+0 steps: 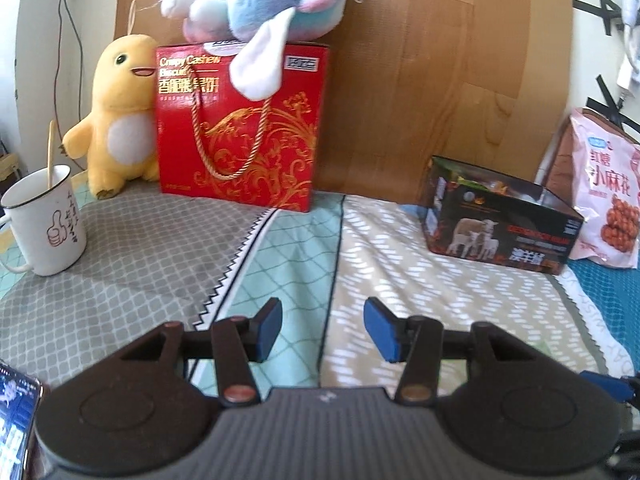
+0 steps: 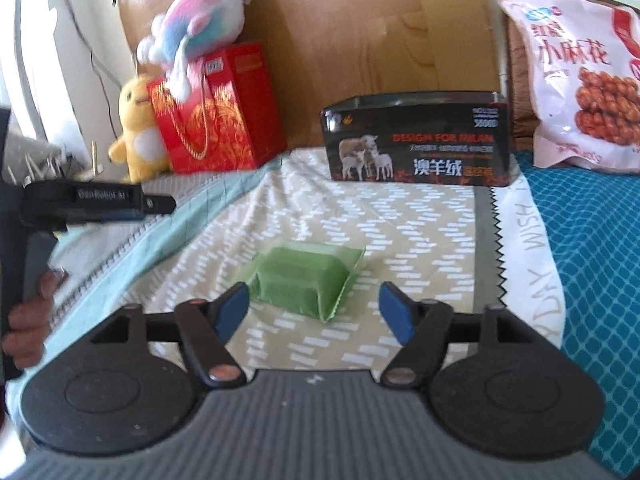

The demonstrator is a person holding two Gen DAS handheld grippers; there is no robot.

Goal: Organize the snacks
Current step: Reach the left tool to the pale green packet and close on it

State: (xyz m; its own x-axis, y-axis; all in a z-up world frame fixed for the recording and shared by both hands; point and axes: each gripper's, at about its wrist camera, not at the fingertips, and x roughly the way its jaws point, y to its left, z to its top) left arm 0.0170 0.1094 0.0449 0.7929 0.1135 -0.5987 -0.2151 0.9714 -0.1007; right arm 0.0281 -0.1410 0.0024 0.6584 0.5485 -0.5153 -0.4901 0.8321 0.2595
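A green wrapped snack packet (image 2: 306,282) lies on the patterned cloth just ahead of my right gripper (image 2: 316,312), which is open with the packet between and slightly beyond its fingertips. A black open box with sheep pictures (image 2: 416,140) stands behind it; it also shows in the left wrist view (image 1: 500,220). A pink snack bag (image 2: 580,68) leans at the far right, seen also in the left wrist view (image 1: 604,192). My left gripper (image 1: 322,328) is open and empty above the cloth; its body shows at the left in the right wrist view (image 2: 96,200).
A red biscuit gift box (image 1: 240,128) stands at the back with a pastel plush (image 1: 260,0) on top and a yellow plush (image 1: 120,116) beside it. A white mug (image 1: 44,224) with a stick stands at left. A phone (image 1: 16,420) lies at the bottom left.
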